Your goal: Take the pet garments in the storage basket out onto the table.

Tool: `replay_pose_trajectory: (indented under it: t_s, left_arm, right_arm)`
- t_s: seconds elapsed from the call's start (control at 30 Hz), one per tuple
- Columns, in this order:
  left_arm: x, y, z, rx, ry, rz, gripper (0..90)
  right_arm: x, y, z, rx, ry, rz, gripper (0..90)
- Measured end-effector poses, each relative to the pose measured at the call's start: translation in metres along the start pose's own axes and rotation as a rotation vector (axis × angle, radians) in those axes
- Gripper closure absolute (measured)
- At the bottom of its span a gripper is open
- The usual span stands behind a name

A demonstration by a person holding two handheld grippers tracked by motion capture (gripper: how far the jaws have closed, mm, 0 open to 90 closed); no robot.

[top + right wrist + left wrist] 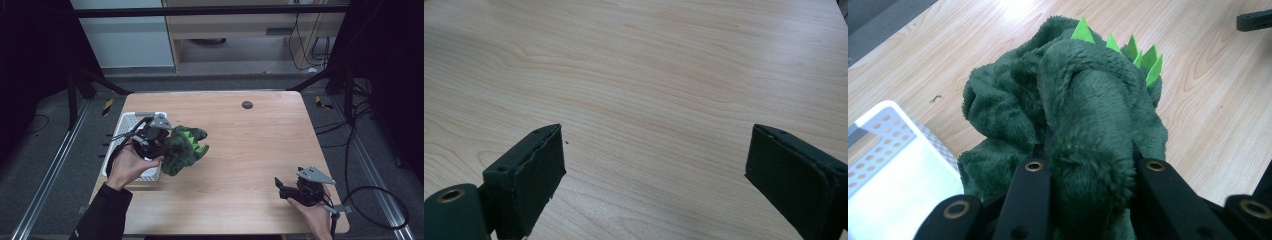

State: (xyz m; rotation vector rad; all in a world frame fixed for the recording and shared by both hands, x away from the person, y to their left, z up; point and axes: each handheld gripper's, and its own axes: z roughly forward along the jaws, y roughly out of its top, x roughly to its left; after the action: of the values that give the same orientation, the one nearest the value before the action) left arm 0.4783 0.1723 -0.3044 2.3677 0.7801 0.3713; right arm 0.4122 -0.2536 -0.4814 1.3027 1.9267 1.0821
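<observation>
A dark green plush dinosaur (pixel 184 146) with bright green spikes hangs just above the wooden table (pixel 240 165), beside the white basket. My left gripper (pixel 161 145) is shut on it; in the left gripper view both black jaws squeeze a thick fold of the plush dinosaur (pixel 1088 130), whose spikes point away from the camera. At the table's near right corner my right gripper (pixel 281 186) rests low over the wood. Its two padded jaws stand wide apart, and my right gripper (pixel 654 165) has only bare table between them.
A white perforated basket (pixel 129 124) sits at the table's left edge, under my left hand; its corner (pixel 893 135) lies just left of the plush. A small dark round disc (pixel 247 104) sits near the far edge. Cables trail off the right side.
</observation>
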Motion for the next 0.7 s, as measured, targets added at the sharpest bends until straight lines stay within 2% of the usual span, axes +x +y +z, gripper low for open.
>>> replay_pose_trajectory:
  t_s: [0.37,0.7]
  left_arm:
    - [-0.006,0.005,0.012,0.027,-0.027,0.037,75.7]
    - [-0.015,0.011,0.031,0.063,-0.056,0.069,75.6]
  right_arm:
    - [0.0,0.0,0.0,0.001,0.002,0.006,8.8]
    - [0.0,0.0,0.0,-0.002,-0.002,0.0,8.8]
